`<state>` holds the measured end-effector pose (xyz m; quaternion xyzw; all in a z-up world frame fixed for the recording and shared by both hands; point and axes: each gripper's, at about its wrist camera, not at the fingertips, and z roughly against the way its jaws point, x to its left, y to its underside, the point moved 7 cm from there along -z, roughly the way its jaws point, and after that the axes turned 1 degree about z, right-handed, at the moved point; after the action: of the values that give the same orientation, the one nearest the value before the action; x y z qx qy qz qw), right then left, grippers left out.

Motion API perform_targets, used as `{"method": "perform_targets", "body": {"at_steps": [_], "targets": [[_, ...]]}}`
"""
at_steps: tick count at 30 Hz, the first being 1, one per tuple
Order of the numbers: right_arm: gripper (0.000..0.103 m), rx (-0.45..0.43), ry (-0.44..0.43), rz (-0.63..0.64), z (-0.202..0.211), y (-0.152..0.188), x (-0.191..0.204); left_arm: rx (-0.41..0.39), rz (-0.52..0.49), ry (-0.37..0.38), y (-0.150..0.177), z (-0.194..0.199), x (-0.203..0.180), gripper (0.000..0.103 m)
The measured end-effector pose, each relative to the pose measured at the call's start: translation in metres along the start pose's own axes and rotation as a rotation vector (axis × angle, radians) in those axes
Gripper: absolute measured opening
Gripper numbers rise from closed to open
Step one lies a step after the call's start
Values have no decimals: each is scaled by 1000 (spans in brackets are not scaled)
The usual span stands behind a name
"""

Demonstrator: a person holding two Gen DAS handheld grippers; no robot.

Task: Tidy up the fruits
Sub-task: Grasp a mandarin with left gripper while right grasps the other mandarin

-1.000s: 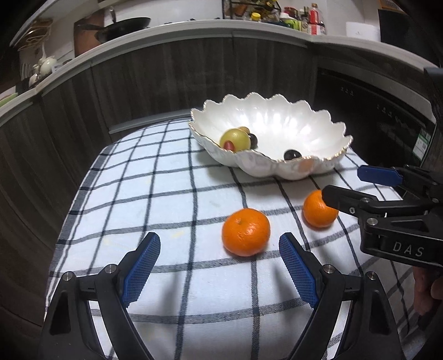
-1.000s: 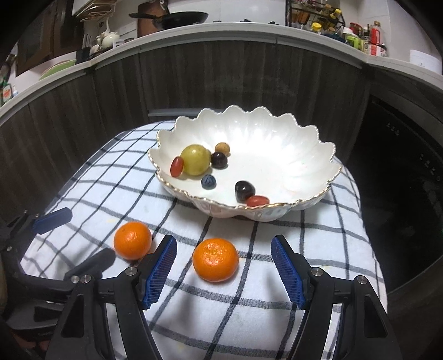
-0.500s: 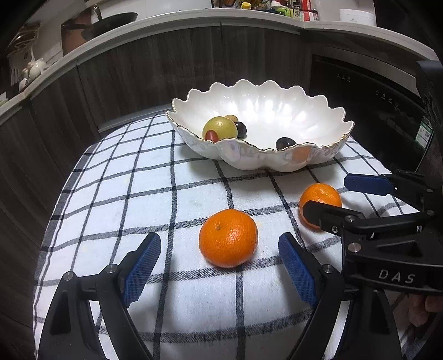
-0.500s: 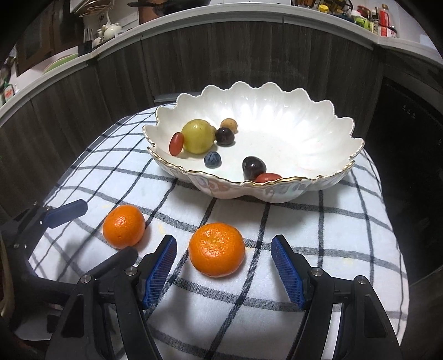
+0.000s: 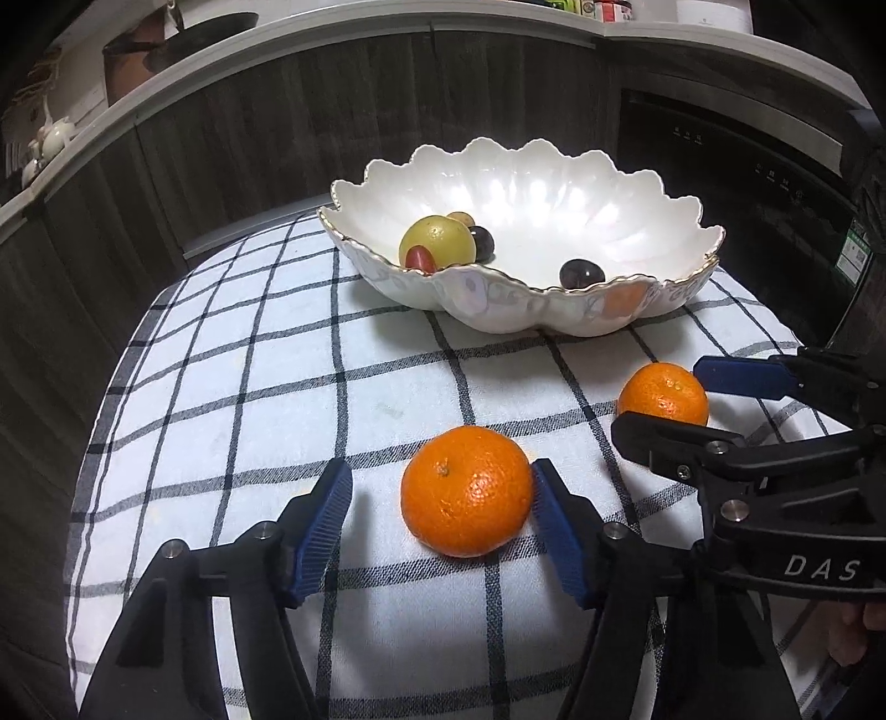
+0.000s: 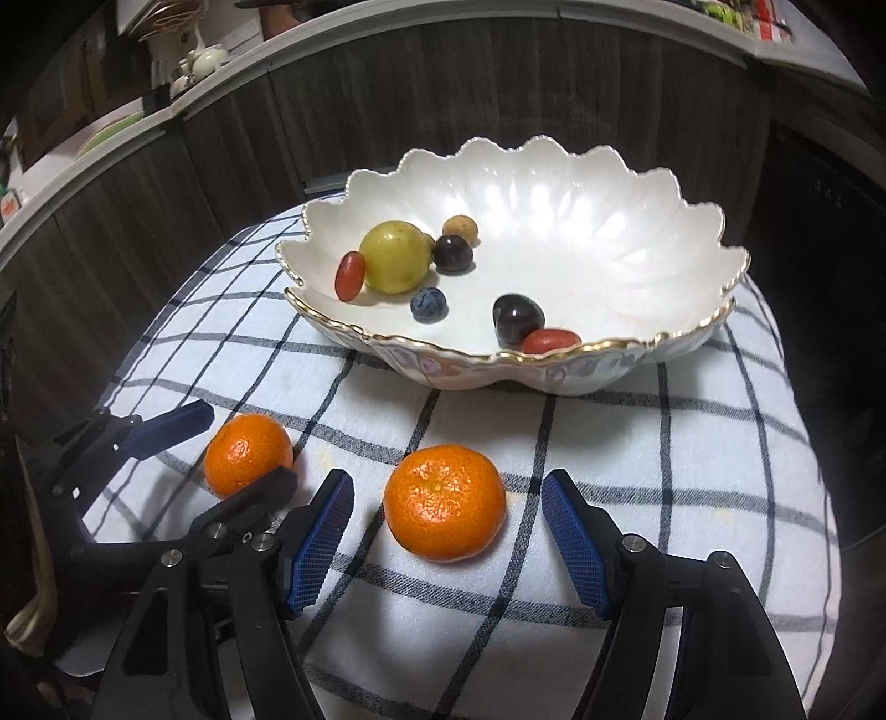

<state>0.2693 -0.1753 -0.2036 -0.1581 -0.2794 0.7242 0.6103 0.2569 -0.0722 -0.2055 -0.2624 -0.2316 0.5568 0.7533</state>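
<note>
On the checked cloth point(image 5: 232, 387), the left gripper point(image 5: 440, 526) stands wide around the left mandarin point(image 5: 467, 490), its right pad seemingly touching the peel and the left pad apart. Beside it, the right gripper point(image 6: 447, 540) is equally wide around the right mandarin point(image 6: 444, 503), neither pad touching, with the scalloped white bowl point(image 6: 637, 243) of small fruits beyond. Both mandarins look light, round and soft-skinned, apt to roll or bruise, so I would pinch each gently across its widest middle.

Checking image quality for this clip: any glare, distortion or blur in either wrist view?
Left wrist: glare on the white bowl, fisheye bends the counter edge. Right wrist: same bowl sheen, dark vignetted corners, mandarin sharp.
</note>
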Motion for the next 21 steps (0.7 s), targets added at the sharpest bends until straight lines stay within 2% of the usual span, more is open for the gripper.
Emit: {"method": "perform_targets", "body": {"at_steps": [5, 7, 9, 21], "targets": [[69, 36, -22, -48, -6, 3, -3, 8, -14, 20, 0, -2, -5, 54], [60, 46, -31, -55, -8, 5, -3, 11, -28, 27, 0, -2, -8, 46], [47, 53, -24, -51, -10, 5, -3, 8, -33, 21, 0, -1, -9, 45], [45, 47, 8, -43, -6, 6, -2, 0, -8, 8, -3, 6, -1, 44]]}}
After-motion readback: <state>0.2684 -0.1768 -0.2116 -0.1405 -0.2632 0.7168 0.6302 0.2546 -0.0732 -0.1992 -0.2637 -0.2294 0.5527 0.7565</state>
